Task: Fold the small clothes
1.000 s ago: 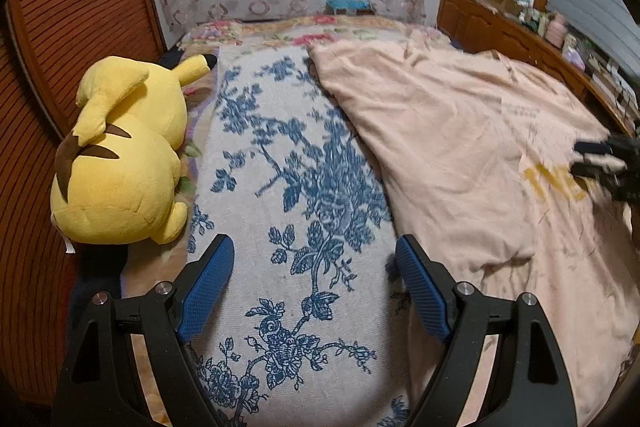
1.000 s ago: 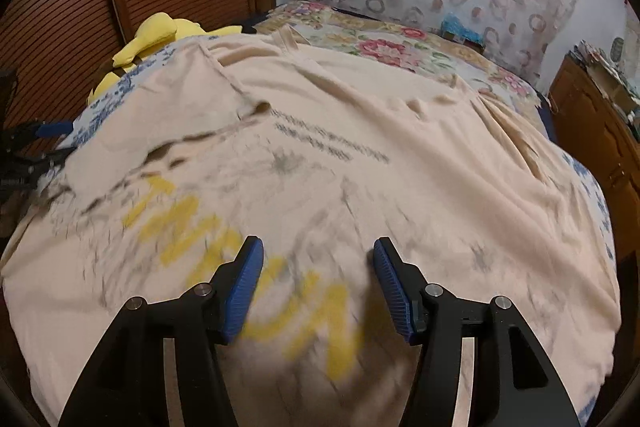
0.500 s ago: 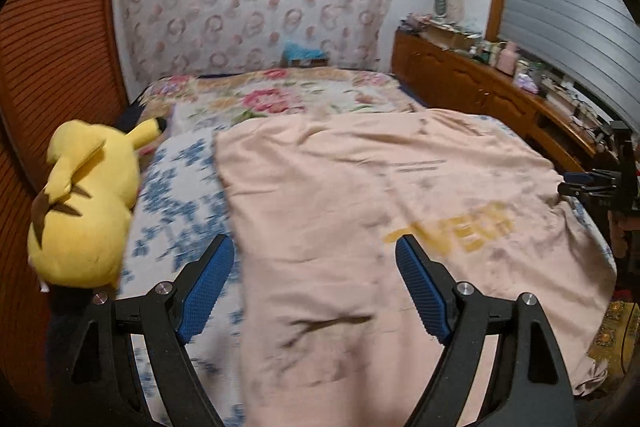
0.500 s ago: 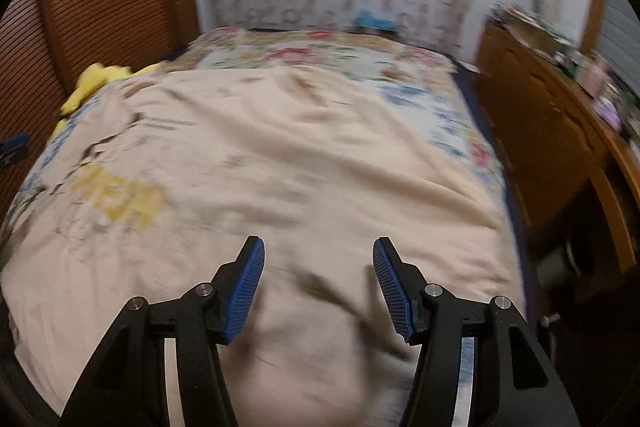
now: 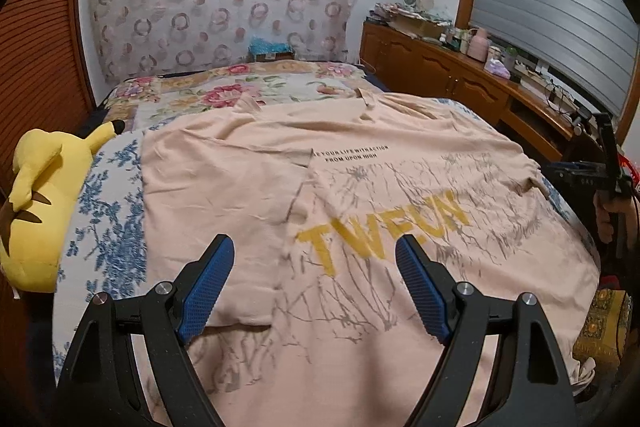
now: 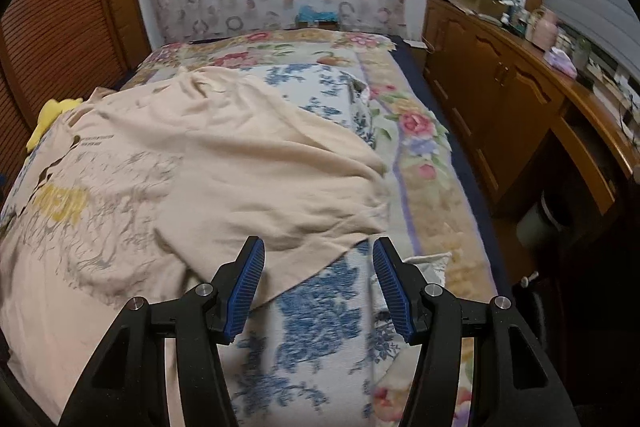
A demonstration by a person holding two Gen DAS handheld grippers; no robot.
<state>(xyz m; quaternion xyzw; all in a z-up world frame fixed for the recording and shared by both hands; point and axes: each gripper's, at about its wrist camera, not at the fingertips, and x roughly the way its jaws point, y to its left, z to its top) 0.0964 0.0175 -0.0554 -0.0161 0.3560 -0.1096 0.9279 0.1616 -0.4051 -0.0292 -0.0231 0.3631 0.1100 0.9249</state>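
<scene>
The peach T-shirt (image 5: pixel 360 195) lies spread across the bed (image 5: pixel 248 95); yellow letters at centre look like "TWFUN", though blurred, under small black print ending "FROM UPON HIGH". The left gripper (image 5: pixel 316 283) hangs wide open and empty. Only the right view shows the shirt's bare hem, the right gripper (image 6: pixel 318 287) half open, holding nothing.

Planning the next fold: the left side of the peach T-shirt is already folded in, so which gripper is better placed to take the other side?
Right, probably. The right gripper hangs open just above the T-shirt side edge. The left gripper hovers open over the print.
</scene>
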